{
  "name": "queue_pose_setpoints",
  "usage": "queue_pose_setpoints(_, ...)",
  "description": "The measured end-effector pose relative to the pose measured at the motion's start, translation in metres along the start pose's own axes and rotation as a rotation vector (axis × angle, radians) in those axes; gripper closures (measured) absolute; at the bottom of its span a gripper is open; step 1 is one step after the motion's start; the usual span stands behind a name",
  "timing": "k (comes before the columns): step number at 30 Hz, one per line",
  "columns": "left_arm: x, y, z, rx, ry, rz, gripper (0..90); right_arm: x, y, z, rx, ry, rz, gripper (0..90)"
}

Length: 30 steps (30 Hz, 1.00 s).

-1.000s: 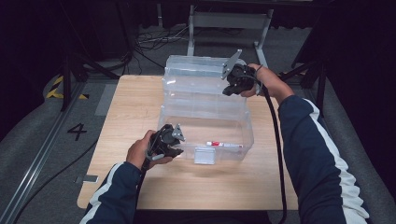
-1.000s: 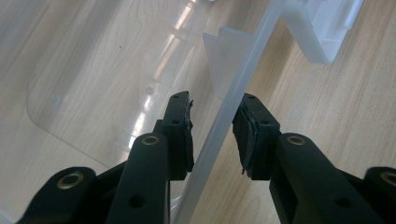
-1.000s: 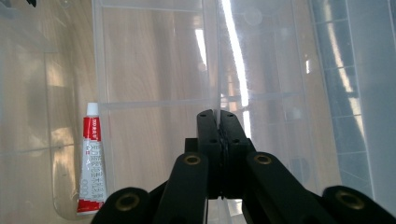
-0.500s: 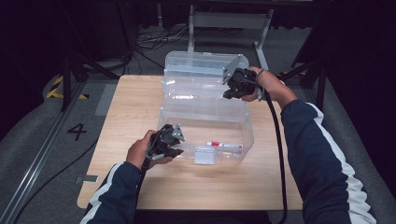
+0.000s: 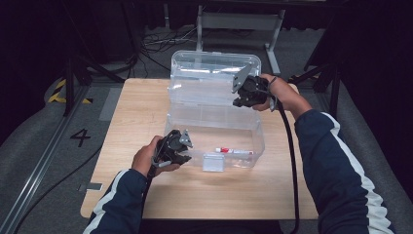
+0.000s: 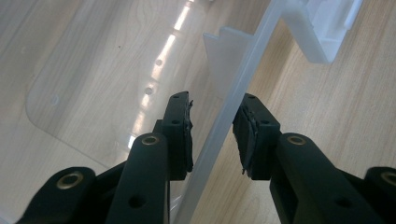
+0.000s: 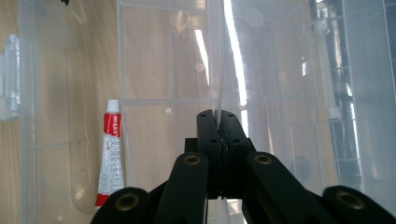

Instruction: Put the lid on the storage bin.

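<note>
A clear plastic storage box point(image 5: 214, 131) sits open at the middle of a wooden table point(image 5: 126, 117), its hinged lid point(image 5: 214, 73) pinched by the right gripper point(image 5: 246, 92), whose jaws are fully closed on the lid's thin edge, as the right gripper view shows with the clear sheet point(image 7: 219, 56) running straight out from between the pads; the grip looks meant to swing the lid on its hinge. At the box's near left corner the left gripper point(image 5: 176, 148) straddles the rim, jaws partly open with one pad point(image 6: 180, 126) inside the wall and the other outside, neither visibly pressing on the white rim point(image 6: 233, 102) between them, a stance that appears to steady the box against sliding while the lid is handled. Inside, below and to the left of the right gripper's jaws, a small red-and-white tube point(image 7: 111, 154) lies flat on the box floor, just behind the front latch point(image 5: 213, 162).
</note>
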<state>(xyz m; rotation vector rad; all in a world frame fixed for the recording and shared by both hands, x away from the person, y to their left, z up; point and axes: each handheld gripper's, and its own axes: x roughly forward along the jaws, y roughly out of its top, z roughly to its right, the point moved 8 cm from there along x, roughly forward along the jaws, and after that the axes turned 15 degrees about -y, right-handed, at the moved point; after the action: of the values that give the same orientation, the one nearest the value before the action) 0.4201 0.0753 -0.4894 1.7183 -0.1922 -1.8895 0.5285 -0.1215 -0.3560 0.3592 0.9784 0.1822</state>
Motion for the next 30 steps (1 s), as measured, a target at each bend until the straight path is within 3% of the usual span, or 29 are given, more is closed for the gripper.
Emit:
queue_pose_setpoints(6, 0.000, 0.000, 0.000, -0.005, 0.001, -0.002, 67.4, -0.004, 0.000, -0.007, -0.004, 0.010, 0.008, 89.3)
queue_pose_setpoints(14, 0.000, 0.000, 0.000, -0.002, 0.006, 0.000, 67.1, -0.006, -0.001, -0.012, 0.015, -0.016, 0.024, 87.8)
queue_pose_setpoints(22, 0.000, 0.000, 0.000, -0.005, 0.008, 0.000, 66.9, -0.008, -0.003, -0.015, 0.044, -0.013, 0.032, 86.9)
queue_pose_setpoints(30, 0.000, 0.000, 0.000, -0.003, 0.011, -0.002, 66.6, -0.010, -0.004, -0.020, 0.041, -0.036, 0.026, 85.9)
